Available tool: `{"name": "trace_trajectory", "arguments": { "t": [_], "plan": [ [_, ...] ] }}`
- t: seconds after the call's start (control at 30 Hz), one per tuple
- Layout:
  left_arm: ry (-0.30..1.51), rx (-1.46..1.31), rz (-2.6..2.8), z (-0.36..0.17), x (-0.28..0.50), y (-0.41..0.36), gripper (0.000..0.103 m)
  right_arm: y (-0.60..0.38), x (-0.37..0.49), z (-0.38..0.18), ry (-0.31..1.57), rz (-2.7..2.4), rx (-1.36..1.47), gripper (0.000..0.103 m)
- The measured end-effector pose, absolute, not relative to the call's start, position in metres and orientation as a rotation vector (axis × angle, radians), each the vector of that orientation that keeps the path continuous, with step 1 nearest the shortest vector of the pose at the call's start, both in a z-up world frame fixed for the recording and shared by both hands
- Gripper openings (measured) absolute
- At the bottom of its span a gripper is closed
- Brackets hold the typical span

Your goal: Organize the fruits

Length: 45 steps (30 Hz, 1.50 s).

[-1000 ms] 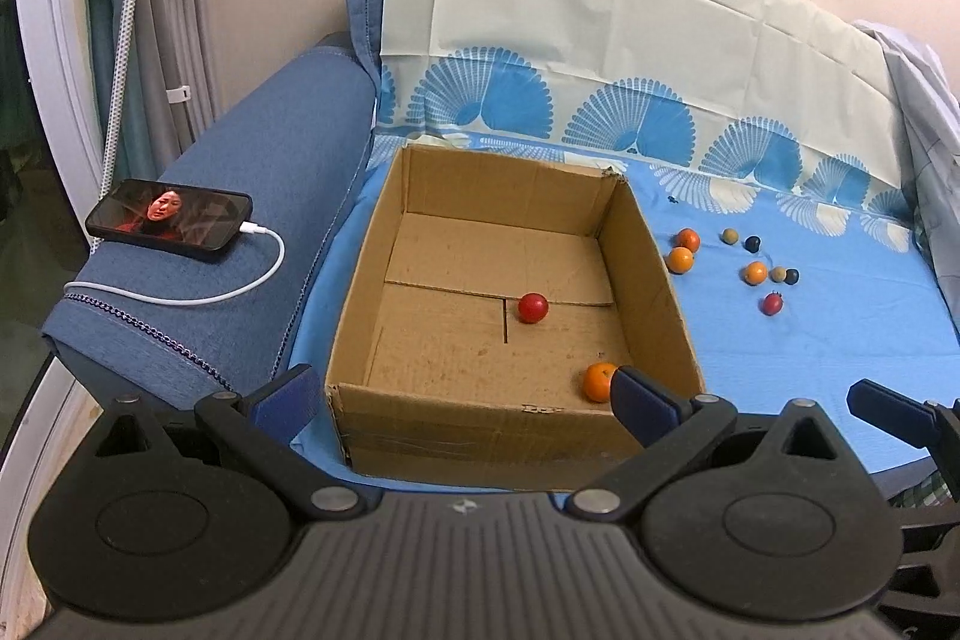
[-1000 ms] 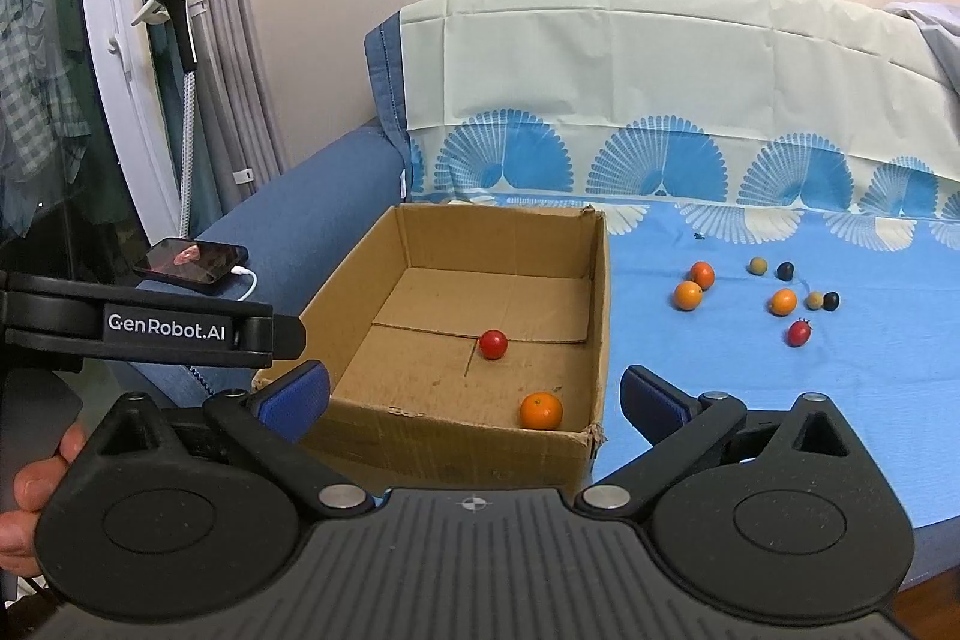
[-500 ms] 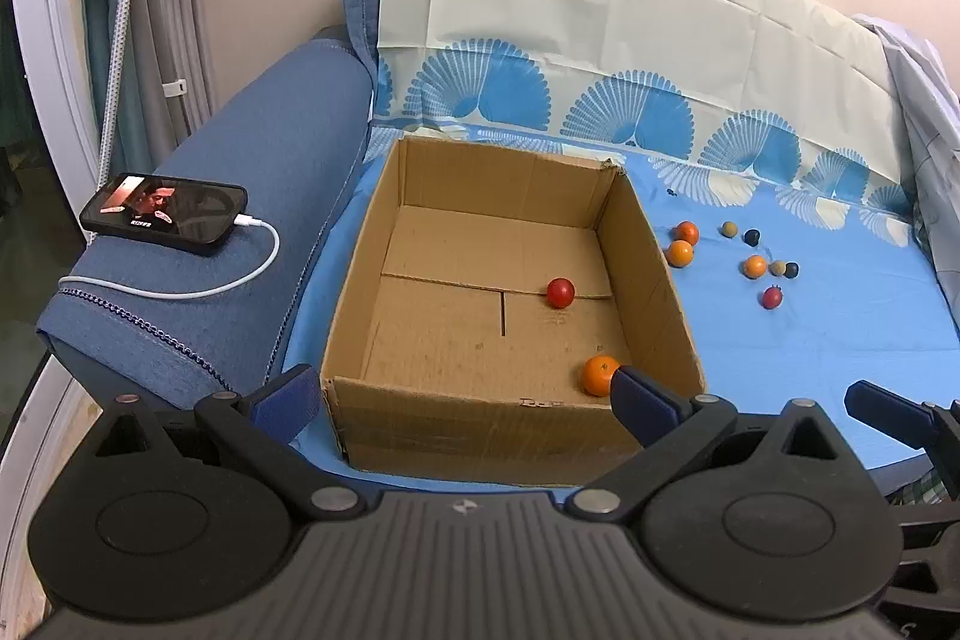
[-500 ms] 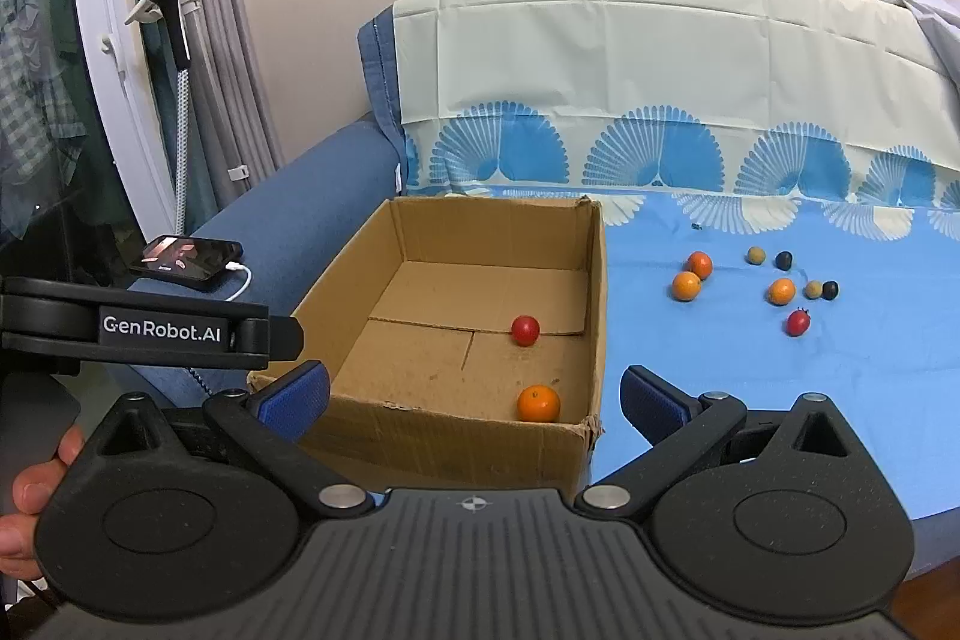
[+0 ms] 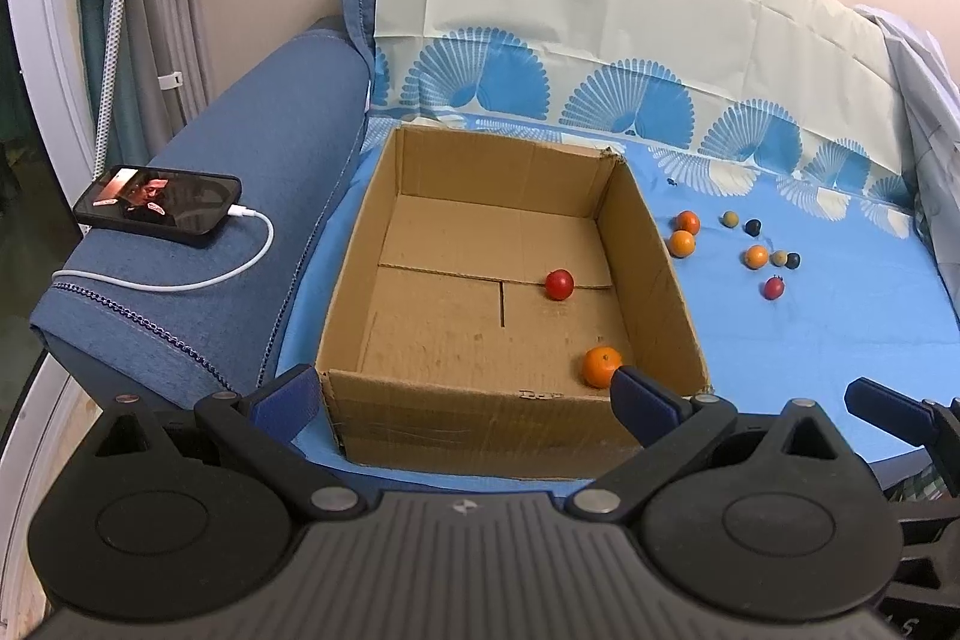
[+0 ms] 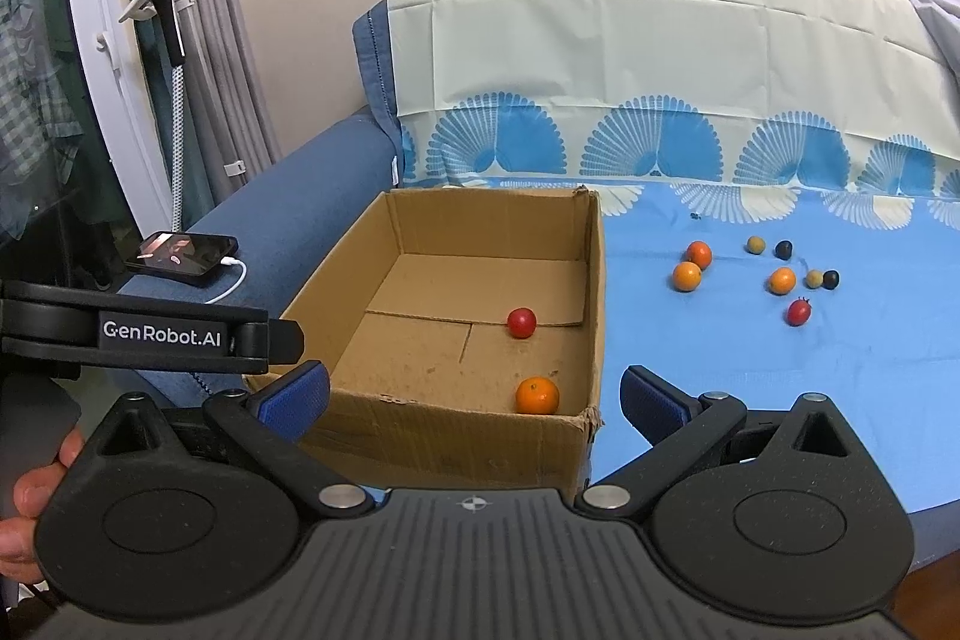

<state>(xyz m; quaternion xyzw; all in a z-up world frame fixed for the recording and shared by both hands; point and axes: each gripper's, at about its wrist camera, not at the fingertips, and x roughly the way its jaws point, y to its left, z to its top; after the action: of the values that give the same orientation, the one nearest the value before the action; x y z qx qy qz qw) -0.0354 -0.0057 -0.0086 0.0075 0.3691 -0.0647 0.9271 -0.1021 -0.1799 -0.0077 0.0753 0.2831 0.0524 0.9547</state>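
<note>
From your left wrist camera, your left tool (image 5: 465,403) hangs with its blue-padded fingers spread wide and nothing between them, low in front of the near wall of the cardboard box (image 5: 480,418). The box sits open-topped on a blue sheet (image 5: 810,352) that covers the sofa seat. Inside it a red tomato (image 5: 559,284) lies near the middle of the floor, and an orange (image 5: 602,366) rests in the near right corner, just behind your right-hand finger pad (image 5: 645,403). To the right of the box, on the sheet, the loose fruits lie in a small scatter: two oranges touching (image 5: 684,235), a third orange (image 5: 756,257), two olive-coloured ones, two dark ones, and a red one (image 5: 774,287) nearest you. A phone (image 5: 159,207) with its screen lit lies on the sofa armrest (image 5: 198,280), with a white cable (image 5: 180,283) plugged in. One finger of your other tool shows at the right edge.

From your right wrist camera, your right tool (image 6: 474,400) is likewise wide open and holds nothing, level with the box's near right corner (image 6: 591,424). The tomato (image 6: 521,322) and the orange (image 6: 537,396) show in the box, the orange close to the right wall. The scattered fruits (image 6: 783,280) lie well apart from the box on the sheet. Your left tool's body, marked GenRobot.AI (image 6: 162,337), crosses the left side, with your hand (image 6: 30,496) below it.
</note>
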Motion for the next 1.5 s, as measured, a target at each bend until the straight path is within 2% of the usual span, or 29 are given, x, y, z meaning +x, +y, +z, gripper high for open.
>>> {"name": "trace_trajectory", "arguments": {
  "t": [1.0, 1.5],
  "plan": [
    [0.798, 0.038, -0.134, -0.018, -0.019, -0.019, 0.103, -0.193, -0.088, -0.020, 0.608, 0.083, 0.201, 0.102],
    [0.815, 0.064, -0.170, -0.013, 0.015, -0.061, 0.103, -0.246, -0.066, -0.027, 0.596, -0.022, 0.267, 0.102]
  ]
}}
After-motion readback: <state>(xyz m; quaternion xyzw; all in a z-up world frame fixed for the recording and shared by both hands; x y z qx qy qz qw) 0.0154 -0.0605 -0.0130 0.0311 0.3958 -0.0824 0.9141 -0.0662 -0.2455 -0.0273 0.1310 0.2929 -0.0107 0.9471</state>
